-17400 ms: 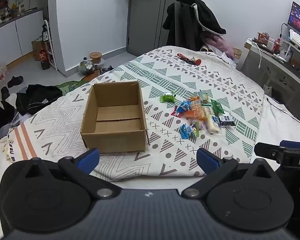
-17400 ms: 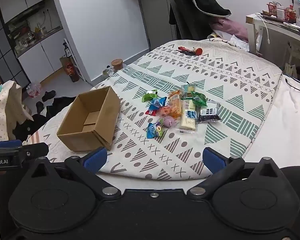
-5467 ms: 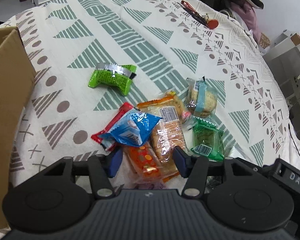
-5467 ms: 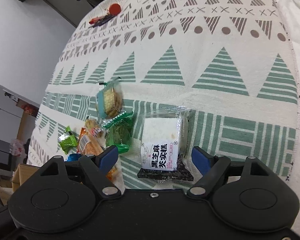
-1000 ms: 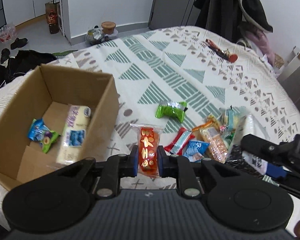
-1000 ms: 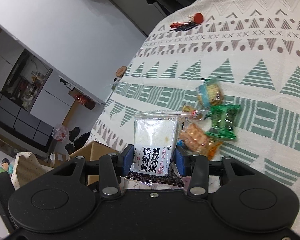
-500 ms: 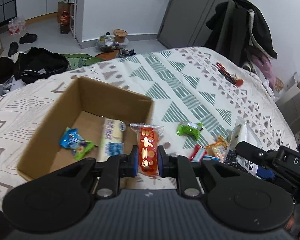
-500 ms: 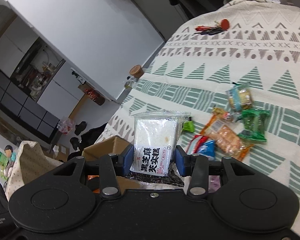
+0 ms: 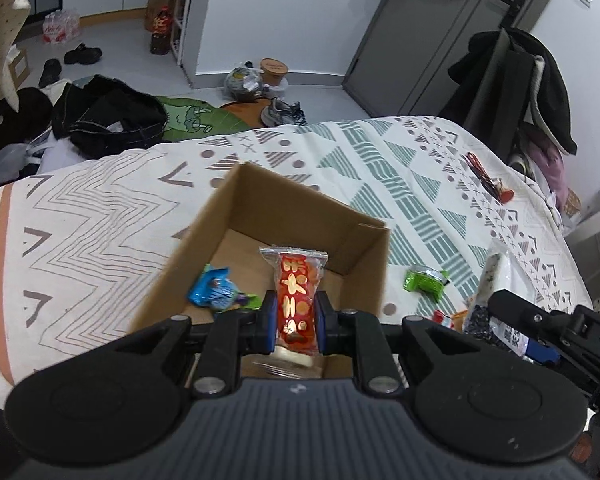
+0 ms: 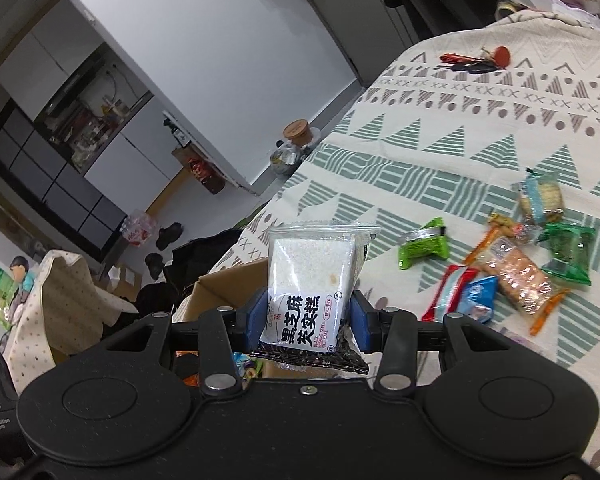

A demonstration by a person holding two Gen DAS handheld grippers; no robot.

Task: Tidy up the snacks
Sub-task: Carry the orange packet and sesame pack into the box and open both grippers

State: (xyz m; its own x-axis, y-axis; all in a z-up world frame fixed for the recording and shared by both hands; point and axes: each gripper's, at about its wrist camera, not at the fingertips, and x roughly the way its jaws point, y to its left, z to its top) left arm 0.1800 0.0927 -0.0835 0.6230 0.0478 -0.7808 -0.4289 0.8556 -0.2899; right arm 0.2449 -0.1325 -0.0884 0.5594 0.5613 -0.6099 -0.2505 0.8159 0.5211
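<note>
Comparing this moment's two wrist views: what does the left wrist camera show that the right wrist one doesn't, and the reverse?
Only the left wrist view shows the box floor with a blue candy packet in it, and the left gripper shut on a red snack packet.

Only the right wrist view shows the snack pile: the cracker packet and dark green packet.

Both show the cardboard box, light green packet, keys, and the right gripper shut on the sesame cake packet.

- You're in a lived-in bedroom at home: bed (image 9: 100,208) with a patterned cover.
- Clothes (image 9: 112,120) and shoes (image 9: 82,54) dumped on the floor.
- Coat (image 9: 540,80) slung over a chair, door (image 9: 432,32) behind, cabinets (image 10: 100,168) further back.
</note>
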